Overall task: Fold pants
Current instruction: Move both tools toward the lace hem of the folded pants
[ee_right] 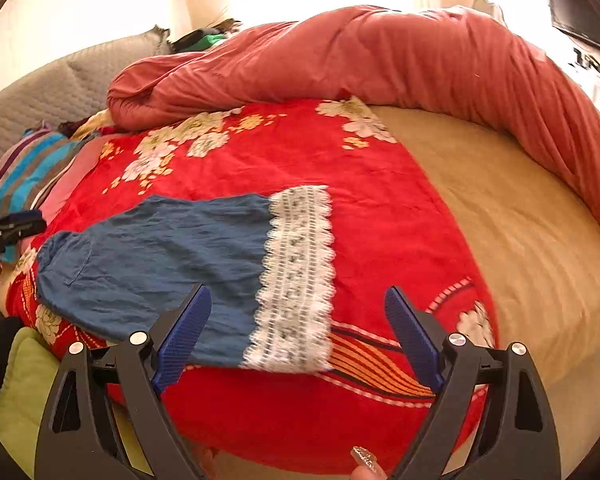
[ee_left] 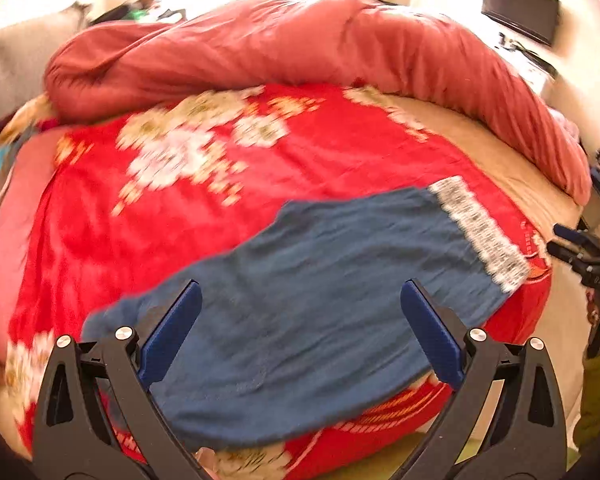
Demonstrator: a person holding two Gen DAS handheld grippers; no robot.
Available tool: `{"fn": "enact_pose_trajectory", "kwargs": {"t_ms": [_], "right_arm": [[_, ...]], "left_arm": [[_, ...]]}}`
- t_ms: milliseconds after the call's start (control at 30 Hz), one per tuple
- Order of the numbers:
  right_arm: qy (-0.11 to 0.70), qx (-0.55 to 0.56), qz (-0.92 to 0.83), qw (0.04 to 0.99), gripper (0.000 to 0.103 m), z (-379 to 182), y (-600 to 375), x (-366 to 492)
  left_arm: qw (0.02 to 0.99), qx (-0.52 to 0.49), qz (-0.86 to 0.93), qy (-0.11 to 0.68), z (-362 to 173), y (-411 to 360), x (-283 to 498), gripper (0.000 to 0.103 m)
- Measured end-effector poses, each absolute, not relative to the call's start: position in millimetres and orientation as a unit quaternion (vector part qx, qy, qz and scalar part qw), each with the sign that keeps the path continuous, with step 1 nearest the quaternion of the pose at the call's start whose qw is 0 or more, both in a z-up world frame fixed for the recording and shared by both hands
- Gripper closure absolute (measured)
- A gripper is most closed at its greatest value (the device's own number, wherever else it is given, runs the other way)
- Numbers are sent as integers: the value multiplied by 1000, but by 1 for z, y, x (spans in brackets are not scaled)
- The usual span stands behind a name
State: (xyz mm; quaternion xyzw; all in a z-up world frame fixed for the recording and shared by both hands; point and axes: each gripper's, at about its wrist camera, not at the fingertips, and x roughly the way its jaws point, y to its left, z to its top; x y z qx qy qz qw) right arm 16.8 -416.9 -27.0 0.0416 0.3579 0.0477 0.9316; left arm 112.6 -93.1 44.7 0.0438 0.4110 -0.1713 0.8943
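Note:
Blue pants [ee_left: 300, 304] with a white lace hem [ee_left: 480, 232] lie flat on a red floral blanket [ee_left: 180, 216]. In the right wrist view the pants [ee_right: 160, 264] stretch leftward from the lace hem [ee_right: 296, 276]. My left gripper [ee_left: 300, 296] hovers open above the middle of the pants, with nothing between its blue pads. My right gripper [ee_right: 298, 300] is open over the lace hem and holds nothing. The right gripper also shows at the far right of the left wrist view [ee_left: 580, 248]. The left gripper peeks in at the left edge of the right wrist view [ee_right: 12, 228].
A bunched red duvet [ee_left: 300, 48] lies along the back of the bed. Bare tan mattress [ee_right: 520, 220] lies to the right. A striped pillow [ee_right: 24, 176] and a grey headboard [ee_right: 40, 96] are at the left. A dark screen [ee_left: 520, 8] stands at the back right.

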Motion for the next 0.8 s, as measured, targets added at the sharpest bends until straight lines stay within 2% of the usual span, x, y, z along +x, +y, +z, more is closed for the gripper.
{"fn": "enact_pose_trajectory", "kwargs": {"t_ms": [300,667,733,800], "right_arm": [[372,73,59,924,16,-50,-425,18],[402,104,95,905,16,-90,-410,43],[413,119,96,898,21,-99,-410,49],[412,127,98,897,40,-103,-407,52]], "left_arm": [[878,116,-233,401,47,-194,152,10],[848,157,-271,428,-7,-271,209,10],[843,146,-279,437,-16,-278,221,10],[836,144,-285,446,-29,-290,232,10]]}}
